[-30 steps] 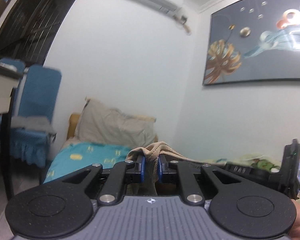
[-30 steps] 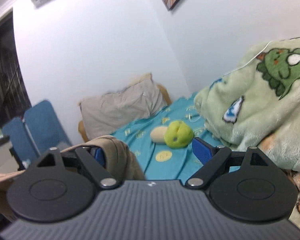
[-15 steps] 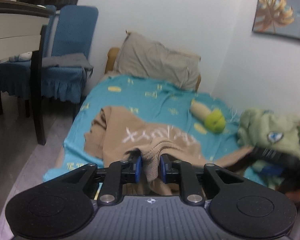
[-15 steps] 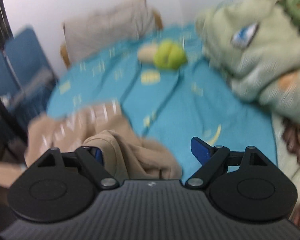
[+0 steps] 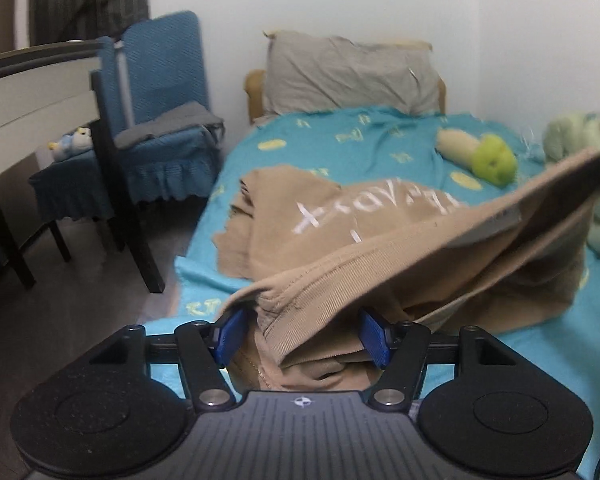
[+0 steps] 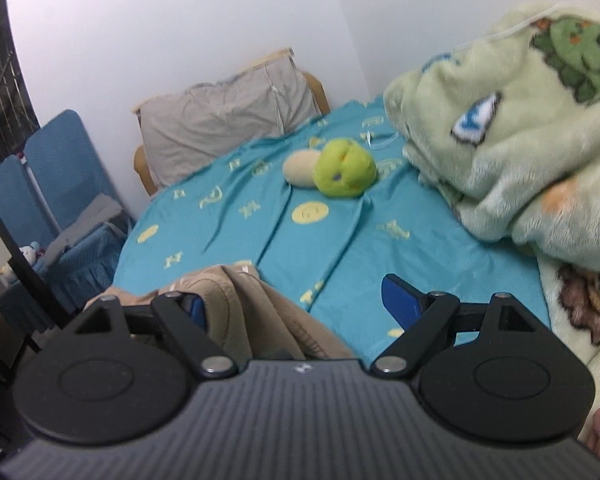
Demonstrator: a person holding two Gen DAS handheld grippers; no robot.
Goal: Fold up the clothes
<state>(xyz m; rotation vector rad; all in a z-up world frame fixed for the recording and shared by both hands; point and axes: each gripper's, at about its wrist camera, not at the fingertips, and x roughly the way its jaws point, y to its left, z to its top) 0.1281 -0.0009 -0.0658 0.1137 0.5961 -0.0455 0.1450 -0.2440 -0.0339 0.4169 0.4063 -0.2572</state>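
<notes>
Since half a sec ago my left gripper [image 5: 302, 336] has let go: the blue pads were pinched on the ribbed hem, now they stand wide apart w/ the cloth just draped between them. Both cams have also tipped up a bit, so more of the bed shows.

Left-wrist view, left to right: blue chair [image 5: 156, 120] at left, grey pillow [image 5: 348, 72] top centre, tan sweatshirt [image 5: 380, 240] across the middle of the frame on the teal bedsheet [image 5: 340, 140]. Its far part lies flat, white lettering up; the near ribbed hem is bunched at my pads, and one edge runs up taut to the right edge of frame, toward a dark shape there, prob. the other tool, can't tell for sure. Green plush toy [image 5: 494, 160] sits beyond it, upper right.

Right-wrist view: right gripper [image 6: 296, 306] also spread wide; a tan fold hangs over the left pad, lower left of frame, right pad bare over the sheet. So neither tool clamps anything, cloth only rests on them. Fuzzy green blanket [image 6: 520, 140] heaped at right.

Handling, my guess: soft, floppy knit, light-ish, not slippery, nothing fragile. It'll sag and slide off spread pads. Best hold is the thick ribbed hem or a seam corner, not mid-panel. Garment is half-spread, not a neat fold yet.
</notes>
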